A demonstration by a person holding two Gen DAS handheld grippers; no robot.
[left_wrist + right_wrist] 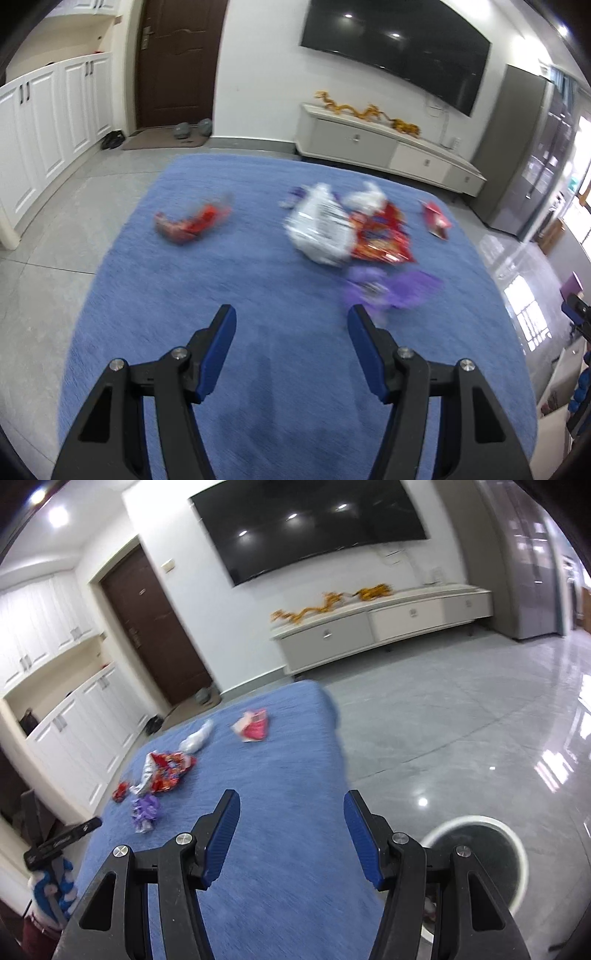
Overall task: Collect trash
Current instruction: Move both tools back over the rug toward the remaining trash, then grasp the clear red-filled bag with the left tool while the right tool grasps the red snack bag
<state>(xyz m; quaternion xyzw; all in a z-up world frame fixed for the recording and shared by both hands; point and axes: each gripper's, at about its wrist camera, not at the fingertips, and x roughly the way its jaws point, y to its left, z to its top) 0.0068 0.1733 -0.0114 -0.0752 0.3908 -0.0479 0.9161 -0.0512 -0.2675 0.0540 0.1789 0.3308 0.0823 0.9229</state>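
Note:
Trash lies scattered on a blue-covered table [221, 280]. In the left wrist view I see a red wrapper [190, 223] at the left, a white bag [319, 230] in the middle, a red snack bag [384, 240] beside it, a small red packet [436, 219] and a purple wrapper [391, 290]. My left gripper [291, 314] is open and empty, its right finger close to the purple wrapper. In the right wrist view my right gripper [291, 797] is open and empty over the table's right edge [340, 760], well short of the pink-red packet [255, 727].
A round bin with a white rim [476, 819] and dark liner stands on the grey floor, right of the table. A gloved hand [51, 886] shows at the table's left edge. A low TV cabinet [388, 147] and white cupboards [48, 122] line the walls.

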